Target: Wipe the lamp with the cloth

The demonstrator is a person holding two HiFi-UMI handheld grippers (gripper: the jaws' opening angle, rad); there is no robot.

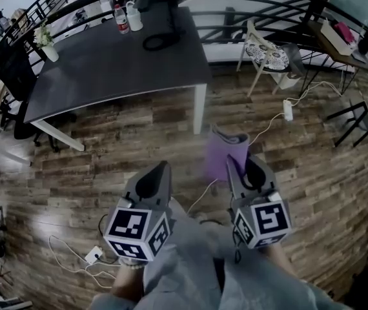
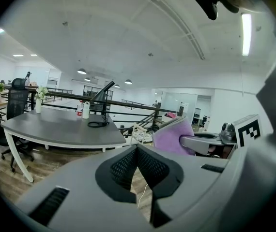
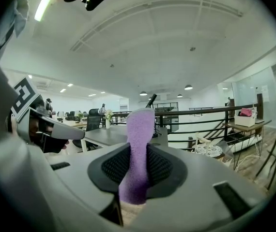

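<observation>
In the head view both tools sit low in the frame over the wooden floor point(image 1: 313, 173); the right tool point(image 1: 242, 163) pinches the purple cloth point(image 1: 221, 157) at centre, and the lamp point(image 1: 171, 11) stands on the grey worktop point(image 1: 106, 63) at the top. In the left gripper view the left tool point(image 2: 137, 151) has its jaws together with nothing between them. In the right gripper view the jaws clamp the cloth, which stands upright mid-frame.
</observation>
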